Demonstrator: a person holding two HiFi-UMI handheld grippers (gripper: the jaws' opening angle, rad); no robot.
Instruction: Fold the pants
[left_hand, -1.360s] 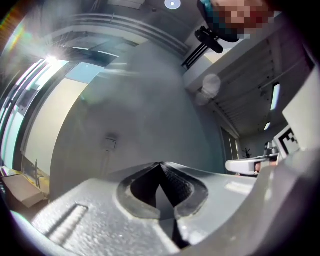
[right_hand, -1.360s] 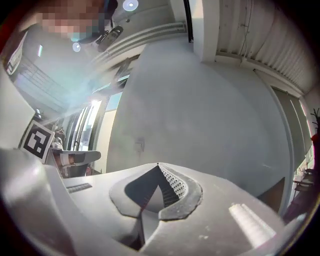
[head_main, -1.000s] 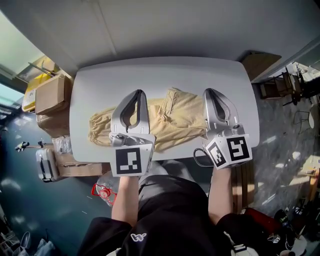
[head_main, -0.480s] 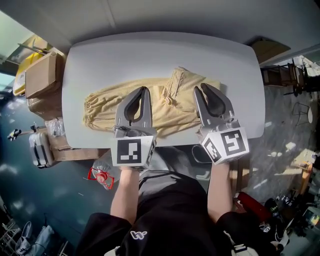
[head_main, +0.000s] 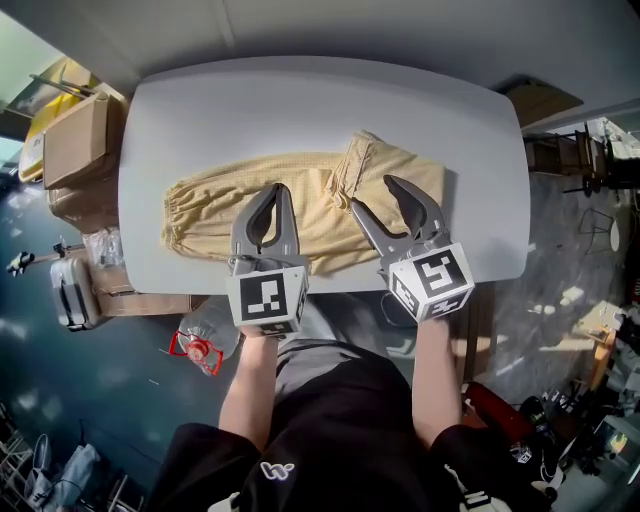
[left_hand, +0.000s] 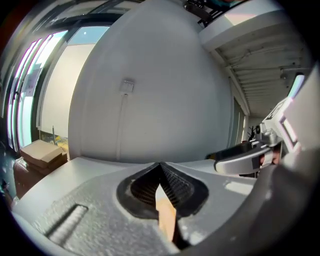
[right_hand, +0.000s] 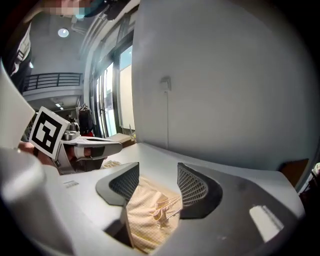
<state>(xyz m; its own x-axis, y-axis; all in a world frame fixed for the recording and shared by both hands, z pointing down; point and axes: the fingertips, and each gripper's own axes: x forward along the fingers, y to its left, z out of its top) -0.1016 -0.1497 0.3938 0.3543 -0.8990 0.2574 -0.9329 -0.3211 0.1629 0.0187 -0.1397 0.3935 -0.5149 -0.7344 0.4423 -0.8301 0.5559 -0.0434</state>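
Observation:
Tan pants (head_main: 215, 205) lie flat across the white table (head_main: 320, 100), cuffs to the left and the waist end (head_main: 400, 170) folded over at the right. My left gripper (head_main: 279, 190) hovers over the middle of the pants, shut; in the left gripper view its tips (left_hand: 160, 166) meet, and only a sliver of tan cloth (left_hand: 166, 220) shows behind them. My right gripper (head_main: 372, 194) is open above the waist end, its jaws having just been opening. In the right gripper view the waistband with its drawstring (right_hand: 152, 212) lies below the spread jaws (right_hand: 158, 182), untouched by the pads.
Cardboard boxes (head_main: 70, 140) and a suitcase (head_main: 70, 295) stand on the floor left of the table. A water bottle with a red cap (head_main: 205, 335) lies by the near edge. Chairs and clutter (head_main: 590, 160) crowd the right side. A wall runs behind the table.
Both grippers have come down closer to the pants. The right jaws went from shut to wide open. The left jaws stayed shut.

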